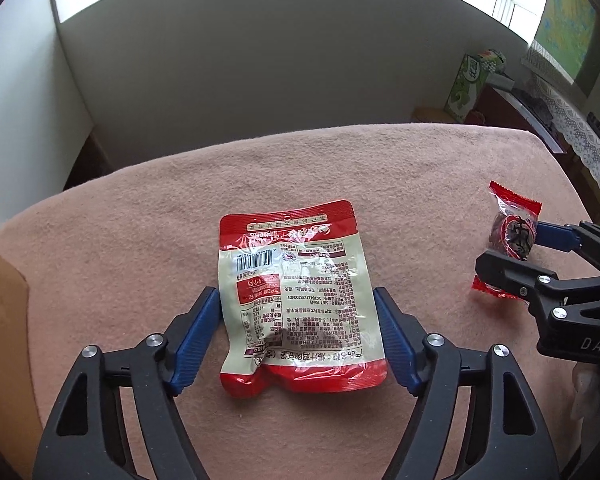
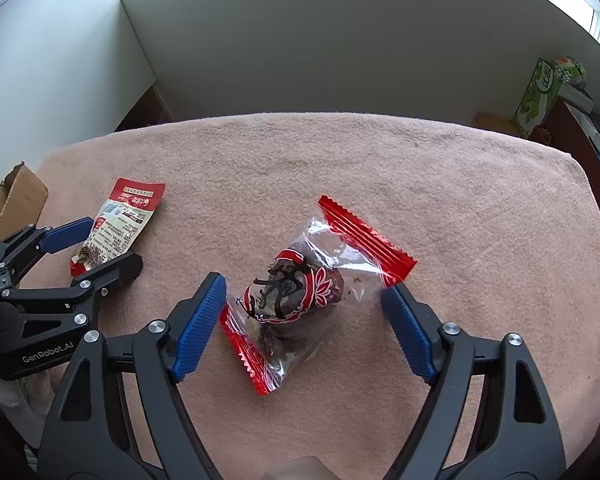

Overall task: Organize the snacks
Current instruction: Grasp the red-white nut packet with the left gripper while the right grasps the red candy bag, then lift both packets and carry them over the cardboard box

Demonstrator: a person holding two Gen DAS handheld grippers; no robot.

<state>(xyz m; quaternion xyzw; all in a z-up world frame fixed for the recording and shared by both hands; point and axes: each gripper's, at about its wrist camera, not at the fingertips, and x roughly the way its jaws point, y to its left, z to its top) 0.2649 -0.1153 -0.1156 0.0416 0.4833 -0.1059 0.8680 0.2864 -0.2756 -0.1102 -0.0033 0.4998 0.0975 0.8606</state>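
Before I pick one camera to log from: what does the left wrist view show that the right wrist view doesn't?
Only the left wrist view shows the flat snack pouch whole, back side up, barcode readable, between the left gripper pads. Only the right wrist view shows the wrapped snack close, between the right gripper pads, plus a cardboard box corner. Both show both snacks lying on the pink cloth, each gripper straddling its snack, and a green carton behind.

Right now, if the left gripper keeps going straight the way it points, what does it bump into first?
Probably the pouch. It lies flat on the cloth between the open fingers of the left gripper, so the fingertips may meet the cloth beside it just as soon.
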